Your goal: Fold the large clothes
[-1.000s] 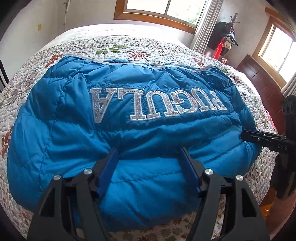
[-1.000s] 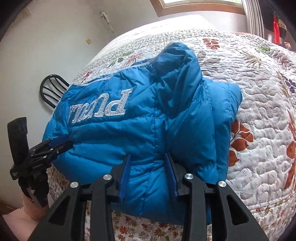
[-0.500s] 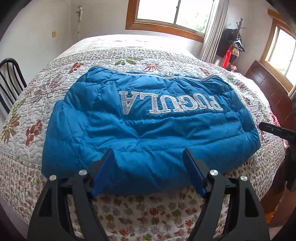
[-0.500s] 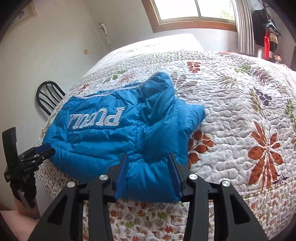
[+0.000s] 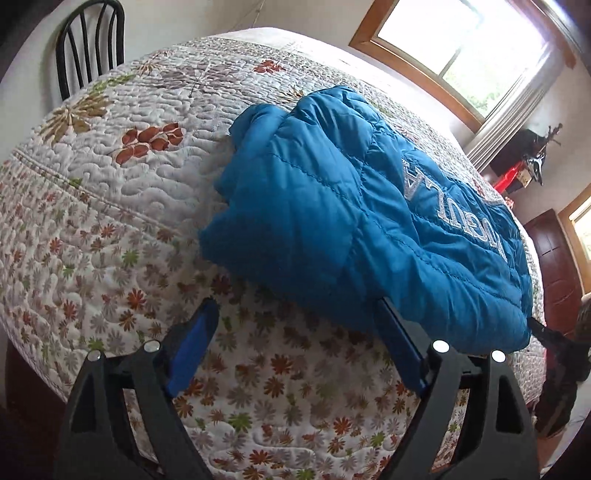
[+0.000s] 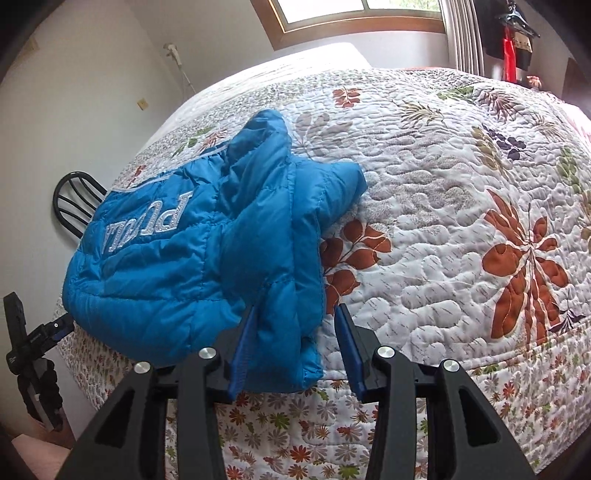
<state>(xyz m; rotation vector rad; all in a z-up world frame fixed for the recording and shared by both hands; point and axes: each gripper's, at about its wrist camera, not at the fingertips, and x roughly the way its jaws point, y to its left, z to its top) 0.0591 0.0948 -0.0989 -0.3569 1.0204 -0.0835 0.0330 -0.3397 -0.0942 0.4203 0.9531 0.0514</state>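
Left wrist view: one blue puffer jacket (image 5: 351,221), folded and bearing silver lettering (image 5: 454,206) across its padded panels, lies at the near edge of a bed under a white quilt (image 5: 110,206) printed with leaves and flowers. The left gripper (image 5: 295,332) has its blue-padded fingers (image 5: 192,343) spread wide and opening; only quilt shows between them, and the right-hand finger sits just at the jacket's near hem without pinching it. One black chair (image 5: 88,40) stands at the bed's far left, a wood-framed window (image 5: 461,48) lights the far wall, and a dark wooden door (image 5: 554,269) shows at far right. The right gripper appears there only as a dark tip at the jacket's right corner. Right wrist view: the same jacket (image 6: 207,251) sits left of centre, a bunched fold rising from its far side, while most of the quilt (image 6: 443,184) stretches bare to the right. The right gripper (image 6: 291,350) holds its fingers (image 6: 240,354) at a middling width around the jacket's near corner; the left pad touches the fabric, the right pad stands clear, so nothing is clamped. This view alone shows the left gripper (image 6: 55,328) from outside, low at far left, plus a wall fitting (image 6: 173,51) and hanging clothes (image 6: 513,33).
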